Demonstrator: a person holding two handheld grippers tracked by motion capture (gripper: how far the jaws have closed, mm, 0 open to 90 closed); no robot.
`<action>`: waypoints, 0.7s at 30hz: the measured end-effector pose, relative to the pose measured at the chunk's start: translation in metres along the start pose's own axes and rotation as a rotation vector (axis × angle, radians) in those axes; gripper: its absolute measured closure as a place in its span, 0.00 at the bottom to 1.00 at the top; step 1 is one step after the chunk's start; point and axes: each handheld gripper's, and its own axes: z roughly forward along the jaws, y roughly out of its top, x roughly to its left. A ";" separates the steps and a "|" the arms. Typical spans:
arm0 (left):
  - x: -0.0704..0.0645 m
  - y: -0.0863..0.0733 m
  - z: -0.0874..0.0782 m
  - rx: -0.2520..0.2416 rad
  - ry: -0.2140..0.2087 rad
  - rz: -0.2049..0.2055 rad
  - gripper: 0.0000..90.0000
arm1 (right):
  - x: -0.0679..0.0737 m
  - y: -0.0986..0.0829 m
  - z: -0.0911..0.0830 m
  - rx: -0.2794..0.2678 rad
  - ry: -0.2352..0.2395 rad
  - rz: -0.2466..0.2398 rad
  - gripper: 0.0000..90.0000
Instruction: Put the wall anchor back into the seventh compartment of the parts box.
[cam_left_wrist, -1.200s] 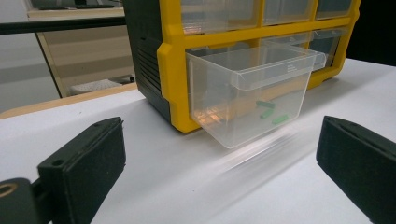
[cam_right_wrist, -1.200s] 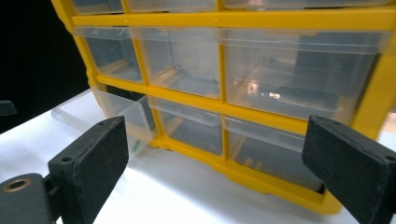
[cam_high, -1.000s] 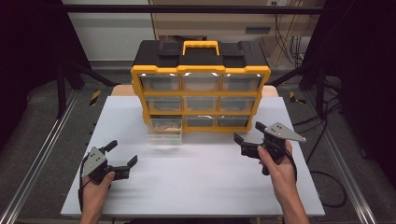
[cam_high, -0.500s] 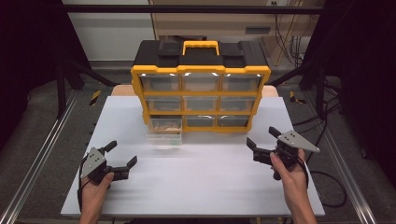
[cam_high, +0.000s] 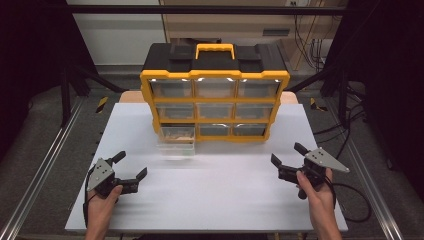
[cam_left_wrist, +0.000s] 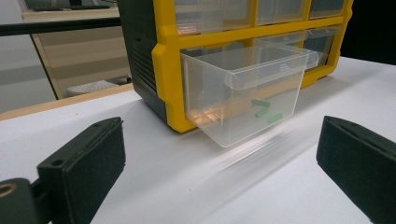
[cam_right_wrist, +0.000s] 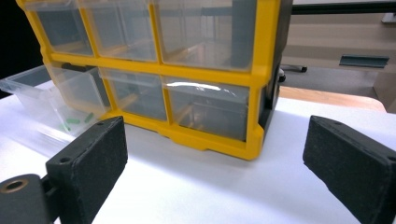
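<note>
Yellow drawer organiser (cam_high: 215, 95) at the far middle of the white table (cam_high: 215, 200), front toward the person, so all drawers reachable. Bottom-left clear drawer (cam_left_wrist: 245, 91) pulled partly out, still sitting in its slot, probably to give access to the few small green pieces (cam_left_wrist: 264, 109) on its floor. Left gripper (cam_high: 131, 168) low at the near left, jaws wide apart, empty, pointed at that drawer. Right gripper (cam_high: 288, 161) at the near right, also spread and empty, well apart from the organiser, likely just waiting.
</note>
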 end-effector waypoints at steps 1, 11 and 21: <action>0.000 0.000 0.000 0.001 -0.001 0.001 0.01 | -0.001 -0.003 -0.001 0.001 -0.002 -0.001 0.08; -0.002 0.000 0.000 0.010 -0.002 0.009 0.01 | -0.007 -0.023 -0.005 0.019 -0.009 0.023 0.08; -0.002 -0.001 0.000 0.014 -0.007 0.007 0.01 | -0.005 -0.038 -0.005 0.026 -0.001 0.016 0.08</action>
